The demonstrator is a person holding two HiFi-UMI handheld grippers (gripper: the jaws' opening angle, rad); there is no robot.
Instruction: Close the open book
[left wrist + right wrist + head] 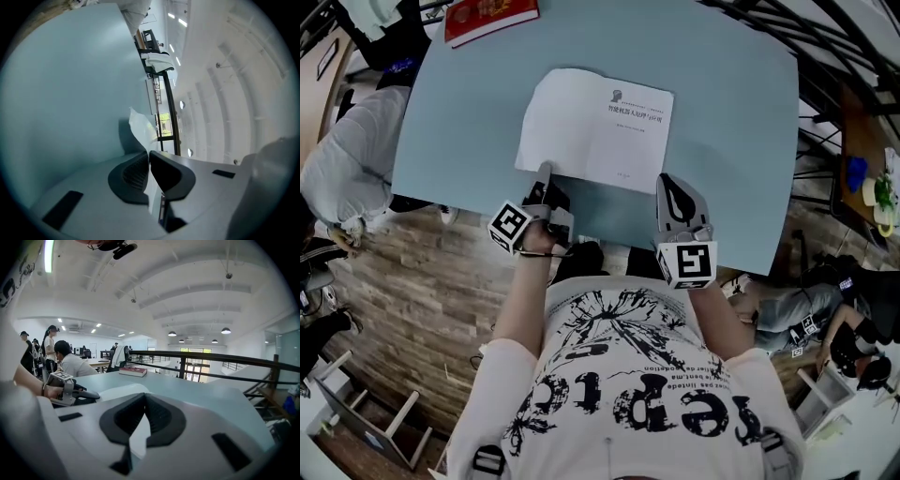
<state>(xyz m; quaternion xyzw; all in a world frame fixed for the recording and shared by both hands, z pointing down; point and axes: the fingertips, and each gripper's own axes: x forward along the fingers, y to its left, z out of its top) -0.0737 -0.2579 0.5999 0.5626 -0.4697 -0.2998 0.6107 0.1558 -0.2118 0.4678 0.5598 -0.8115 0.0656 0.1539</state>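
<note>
Blue table (731,141), open book (581,131) lying crosswise

Looking steeply down at a pale blue table (731,112). An open book (595,127) lies a little toward 12 o'clock from the middle, showing a white page with small print at its 1 o'clock corner. A red book (490,19) sits closed at the table's 11 o'clock corner, well apart. My left gripper (546,171) reaches in from 7 o'clock, its tip touching the open book's near edge by the 7 o'clock corner. My right gripper (667,180) comes in from 5 o'clock, its tip just beside the book's 5 o'clock corner. My white printed shirt (628,375) fills 6 o'clock. Wooden floor (403,281) shows at 8 o'clock.
</note>
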